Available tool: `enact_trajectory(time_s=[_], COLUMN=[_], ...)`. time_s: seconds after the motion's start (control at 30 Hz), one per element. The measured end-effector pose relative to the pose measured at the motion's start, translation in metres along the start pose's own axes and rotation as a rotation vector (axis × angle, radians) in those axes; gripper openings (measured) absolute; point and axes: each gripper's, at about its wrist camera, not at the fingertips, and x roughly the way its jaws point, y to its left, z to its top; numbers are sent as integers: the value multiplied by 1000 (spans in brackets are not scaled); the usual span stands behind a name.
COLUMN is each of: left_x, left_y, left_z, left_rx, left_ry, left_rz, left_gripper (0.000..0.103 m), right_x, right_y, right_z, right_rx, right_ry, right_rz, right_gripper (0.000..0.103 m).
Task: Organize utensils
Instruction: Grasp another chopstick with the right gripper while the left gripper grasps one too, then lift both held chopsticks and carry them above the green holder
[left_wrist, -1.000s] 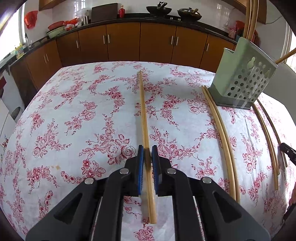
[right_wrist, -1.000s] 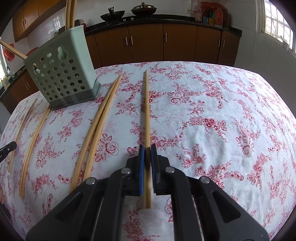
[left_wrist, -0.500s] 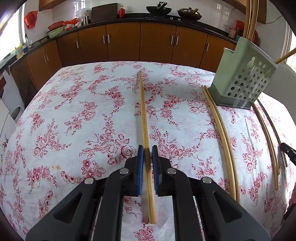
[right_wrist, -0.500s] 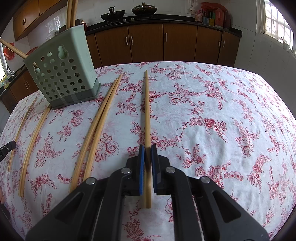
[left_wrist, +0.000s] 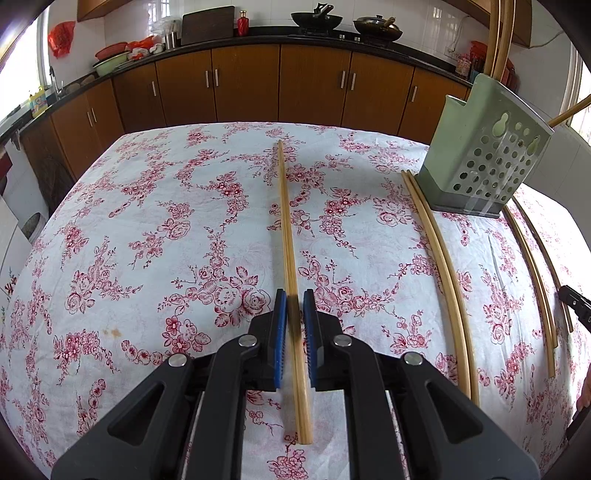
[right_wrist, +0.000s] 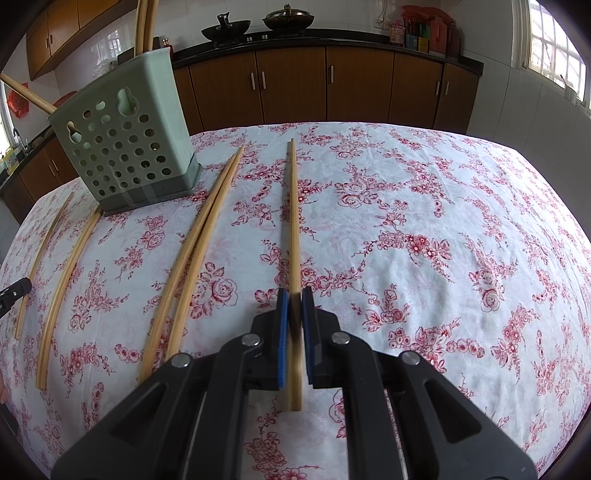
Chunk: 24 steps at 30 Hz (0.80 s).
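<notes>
Little is changing since the earlier frames: your left gripper (left_wrist: 294, 332) is still straddling a chopstick pair (left_wrist: 290, 258) with its jaws slightly spread, not quite pinching. Your right gripper (right_wrist: 294, 325) is keeping its jaws pressed onto another chopstick pair (right_wrist: 294, 236), both pairs lying along the middle of the floral surface (left_wrist: 147, 229). More chopsticks (right_wrist: 192, 251) are lying beside the green holder (right_wrist: 129, 136) standing toward the far edge.
</notes>
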Motion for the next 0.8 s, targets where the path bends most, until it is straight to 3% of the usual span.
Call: enact_trajectory(time_s=[0.6, 0.67, 0.8], left_x=[-22, -29, -60], left_y=[-3, 1, 6], left_z=[-24, -20, -2], left_rx=[15, 3, -4], left_ry=[16, 9, -84], left_rz=[6, -1, -33], left_gripper=[8, 8, 7], right_x=[-18, -28, -60], right_y=[-3, -8, -20], right_z=[-18, -16, -2], right_rx=[-16, -6, 15], right_ry=[-6, -37, -141], right_rz=[-8, -4, -3], right_gripper=[8, 8, 8])
